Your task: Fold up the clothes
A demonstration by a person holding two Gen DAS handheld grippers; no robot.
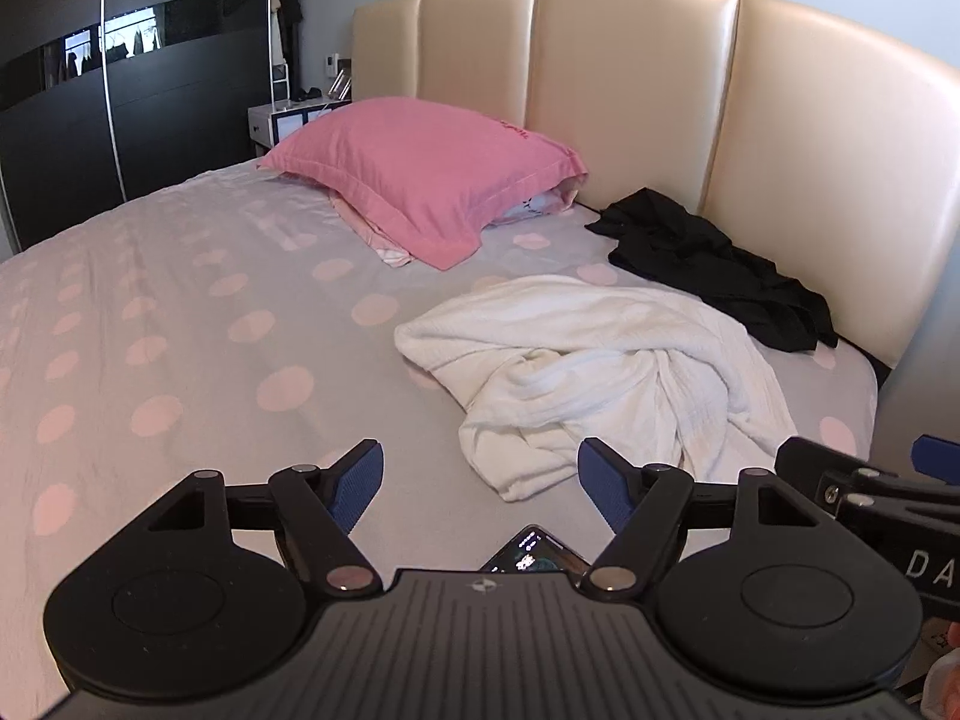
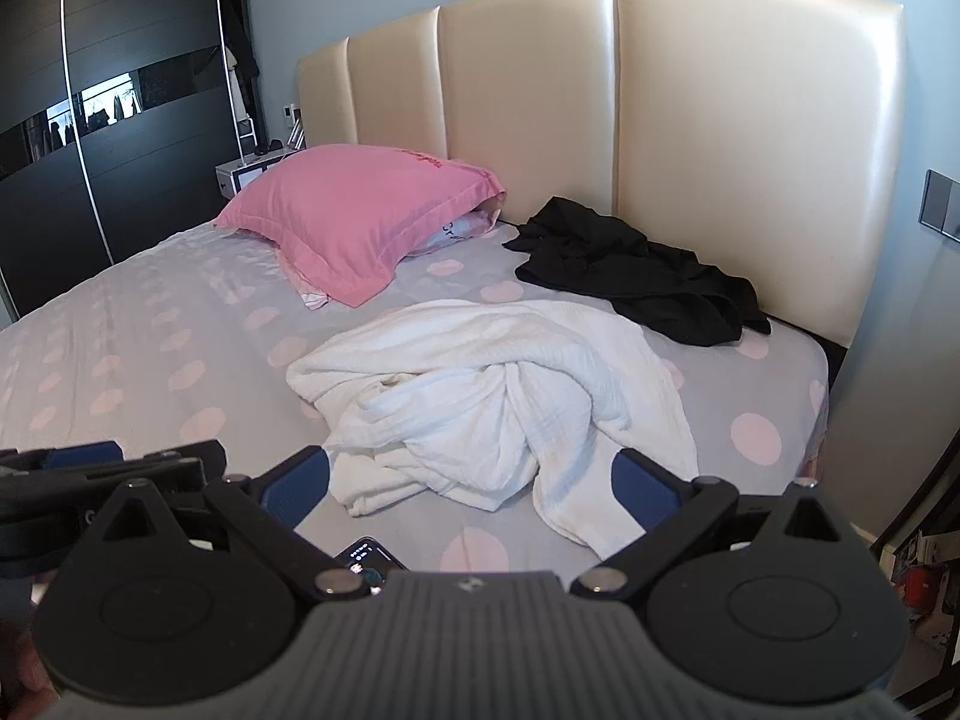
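Observation:
A crumpled white garment [image 1: 600, 372] [image 2: 498, 402] lies in a heap on the bed, near its right side. Behind it, against the headboard, a black garment [image 1: 714, 258] [image 2: 636, 264] is bunched up. My left gripper [image 1: 483, 483] hovers open over the sheet, just short of the white heap's near-left edge, nothing between its blue pads. My right gripper [image 2: 474, 489] is open too, with the near part of the white garment showing between its fingers, not gripped. Each gripper shows at the edge of the other's view.
The bed has a grey sheet [image 1: 180, 312] with pink dots and a cream padded headboard [image 1: 630, 78]. A pink pillow [image 1: 432, 168] lies at the head, left of the clothes. A phone [image 1: 534, 552] rests on the sheet below the grippers. A dark wardrobe [image 1: 90, 90] stands at left.

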